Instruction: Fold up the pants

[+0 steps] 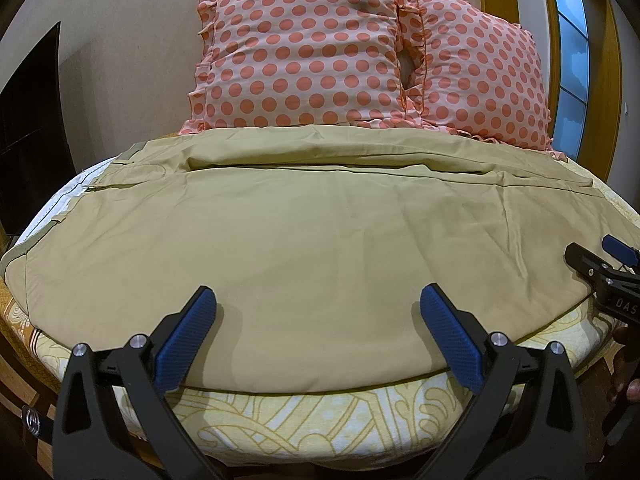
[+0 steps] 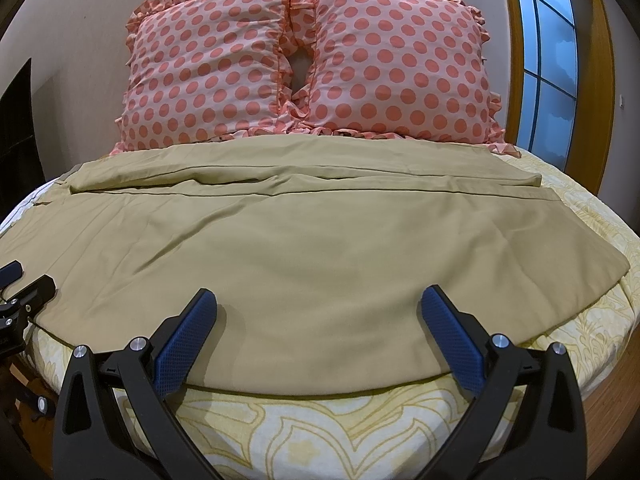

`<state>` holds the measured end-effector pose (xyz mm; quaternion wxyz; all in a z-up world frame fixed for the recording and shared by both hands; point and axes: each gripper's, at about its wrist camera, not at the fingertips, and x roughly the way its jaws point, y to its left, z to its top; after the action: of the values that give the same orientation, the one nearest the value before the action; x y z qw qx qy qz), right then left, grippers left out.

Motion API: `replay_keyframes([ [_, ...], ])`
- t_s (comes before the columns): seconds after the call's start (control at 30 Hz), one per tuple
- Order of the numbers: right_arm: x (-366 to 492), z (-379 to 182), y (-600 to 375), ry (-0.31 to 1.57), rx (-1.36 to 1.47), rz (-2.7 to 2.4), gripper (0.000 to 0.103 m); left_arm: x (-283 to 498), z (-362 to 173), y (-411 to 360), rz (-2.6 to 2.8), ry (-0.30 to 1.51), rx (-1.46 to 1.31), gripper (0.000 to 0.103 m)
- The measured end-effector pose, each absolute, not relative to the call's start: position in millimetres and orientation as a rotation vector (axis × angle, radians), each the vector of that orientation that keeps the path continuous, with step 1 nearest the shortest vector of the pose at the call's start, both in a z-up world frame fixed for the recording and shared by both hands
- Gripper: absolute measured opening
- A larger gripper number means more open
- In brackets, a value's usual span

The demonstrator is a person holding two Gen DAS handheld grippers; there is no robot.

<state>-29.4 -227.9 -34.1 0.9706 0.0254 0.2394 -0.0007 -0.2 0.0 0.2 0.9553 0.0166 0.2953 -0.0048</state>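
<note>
Khaki pants [image 1: 304, 232] lie spread flat across the bed, waistband at the left, legs running to the right; they also fill the right wrist view [image 2: 304, 248]. My left gripper [image 1: 318, 304] is open and empty, its blue pads just above the pants' near edge. My right gripper [image 2: 318, 304] is open and empty over the near edge further right. The right gripper shows at the right edge of the left wrist view [image 1: 600, 268]. The left gripper shows at the left edge of the right wrist view [image 2: 20, 284].
The bed has a yellow patterned sheet [image 1: 304, 424], also in the right wrist view [image 2: 320, 432]. Two pink polka-dot pillows [image 1: 304, 52] [image 2: 208, 64] lean against the wall behind the pants. A window [image 2: 548, 60] is at the right, dark furniture [image 1: 28, 120] at the left.
</note>
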Motion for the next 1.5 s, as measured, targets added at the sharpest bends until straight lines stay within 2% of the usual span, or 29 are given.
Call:
replay_keyframes([
  [0.4, -20, -29, -232, 0.526, 0.031, 0.05, 0.102, 7, 6, 1, -0.027, 0.646, 0.041, 0.101],
  [0.47, -11, -19, -242, 0.594, 0.055, 0.08, 0.102, 12, 8, 3, -0.034, 0.674, 0.042, 0.101],
  [0.57, 5, 14, -278, 0.57, 0.165, 0.056, 0.102, 20, 21, 21, 0.03, 0.675, 0.014, 0.101],
  [0.7, 81, 55, -342, 0.602, 0.299, -0.11, 0.102, 37, 36, 40, 0.125, 0.633, -0.018, 0.101],
  [0.8, 162, 58, -381, 0.699, 0.393, -0.244, 0.101, 52, 40, 52, 0.172, 0.63, -0.033, 0.101],
  [0.87, 203, 51, -404, 0.754, 0.469, -0.304, 0.08, 60, 39, 56, 0.19, 0.64, -0.031, 0.101],
  [0.93, 251, 40, -428, 0.823, 0.575, -0.368, 0.073, 62, 37, 59, 0.2, 0.642, -0.023, 0.101],
  [1.1, 316, 23, -457, 0.847, 0.648, -0.567, 0.073, 62, 35, 62, 0.18, 0.641, -0.02, 0.101],
  [1.23, 340, 11, -455, 0.896, 0.49, -0.699, 0.071, 64, 33, 59, 0.153, 0.662, -0.006, 0.101],
  [1.3, 337, 9, -450, 0.863, 0.438, -0.659, 0.06, 64, 33, 60, 0.149, 0.664, -0.011, 0.101],
  [1.33, 331, 8, -449, 0.842, 0.428, -0.635, 0.039, 64, 33, 60, 0.15, 0.662, -0.017, 0.101],
  [1.37, 324, 7, -448, 0.827, 0.416, -0.623, 0.028, 65, 33, 61, 0.148, 0.662, -0.029, 0.101],
  [1.4, 310, 4, -453, 0.796, 0.431, -0.584, 0.023, 64, 32, 62, 0.146, 0.662, -0.04, 0.101],
  [1.43, 301, 2, -456, 0.781, 0.448, -0.568, 0.012, 64, 33, 64, 0.143, 0.661, -0.053, 0.101],
  [1.5, 286, -2, -469, 0.738, 0.55, -0.483, 0.006, 63, 33, 68, 0.139, 0.657, -0.085, 0.101],
])
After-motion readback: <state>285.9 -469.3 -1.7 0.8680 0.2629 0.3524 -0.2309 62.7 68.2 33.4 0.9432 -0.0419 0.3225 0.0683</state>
